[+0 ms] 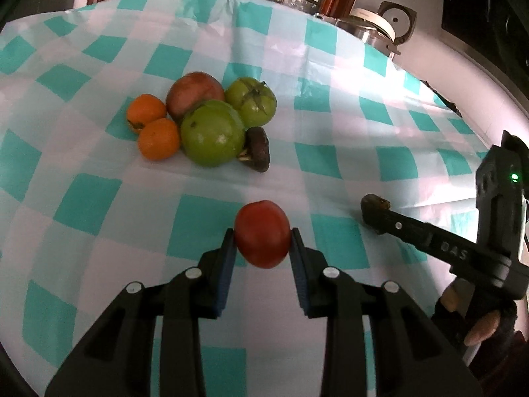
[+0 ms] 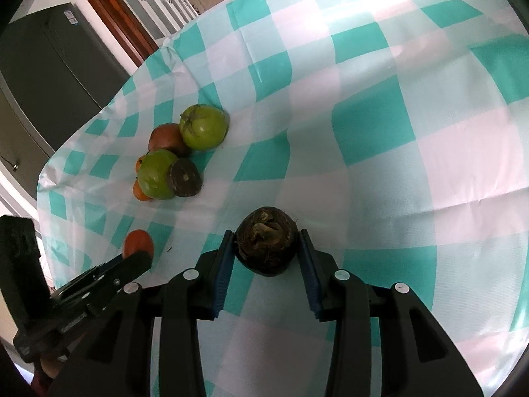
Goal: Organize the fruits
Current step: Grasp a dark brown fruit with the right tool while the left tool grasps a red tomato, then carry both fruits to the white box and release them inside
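Observation:
My left gripper [image 1: 263, 238] is shut on a red tomato [image 1: 263, 238], held over the checked cloth; the tomato also shows in the right wrist view [image 2: 138, 242]. My right gripper [image 2: 267, 243] is shut on a dark brown round fruit [image 2: 266, 241]; that fruit shows at the right gripper's tip in the left wrist view [image 1: 375, 203]. A pile sits further out on the cloth: two green tomatoes [image 1: 213, 137] [image 1: 254, 101], a reddish-brown fruit [image 1: 195, 94], two oranges [image 1: 158, 139] [image 1: 145, 110] and a dark brown fruit [image 1: 258, 149].
The table carries a teal-and-white checked cloth [image 1: 330, 125]. A lidded pot [image 1: 370, 26] stands past the far right edge. A dark fridge [image 2: 56, 66] and a wooden door frame stand beyond the table's left side in the right wrist view.

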A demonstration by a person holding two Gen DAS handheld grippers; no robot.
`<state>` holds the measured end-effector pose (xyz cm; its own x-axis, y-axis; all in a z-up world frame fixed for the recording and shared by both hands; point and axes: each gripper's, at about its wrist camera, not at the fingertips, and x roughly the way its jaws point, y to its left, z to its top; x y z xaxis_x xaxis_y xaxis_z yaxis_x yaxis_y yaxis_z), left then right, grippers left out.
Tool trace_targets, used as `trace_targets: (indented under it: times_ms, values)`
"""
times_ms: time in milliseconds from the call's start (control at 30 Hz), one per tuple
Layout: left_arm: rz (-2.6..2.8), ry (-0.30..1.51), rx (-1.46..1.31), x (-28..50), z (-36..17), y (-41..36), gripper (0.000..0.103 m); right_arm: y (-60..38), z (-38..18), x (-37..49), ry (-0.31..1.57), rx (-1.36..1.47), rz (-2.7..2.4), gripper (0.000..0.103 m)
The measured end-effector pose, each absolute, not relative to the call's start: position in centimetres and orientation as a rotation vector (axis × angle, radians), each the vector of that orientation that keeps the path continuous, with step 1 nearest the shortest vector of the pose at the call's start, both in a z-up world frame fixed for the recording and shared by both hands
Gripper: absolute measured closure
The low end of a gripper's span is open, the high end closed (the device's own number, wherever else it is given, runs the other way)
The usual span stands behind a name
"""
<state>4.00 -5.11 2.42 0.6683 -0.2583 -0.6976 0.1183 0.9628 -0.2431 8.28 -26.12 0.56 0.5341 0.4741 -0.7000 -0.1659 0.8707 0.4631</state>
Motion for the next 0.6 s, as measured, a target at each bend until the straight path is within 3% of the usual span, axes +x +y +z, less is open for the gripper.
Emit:
trace_targets:
  times_ms: [267,600]
  values:
    - [-0.152,0.760,-0.142,-1.9,4.7,-2.1,0.070,-24.8,1.2,5.1,0.947,0.360,0.322,0.064]
    - [-0.075,0.758,-0.106,-14.1,3.9,5.7,0.070,-12.7,5.0,-9.8,0.841,0.129,0.481,0.064]
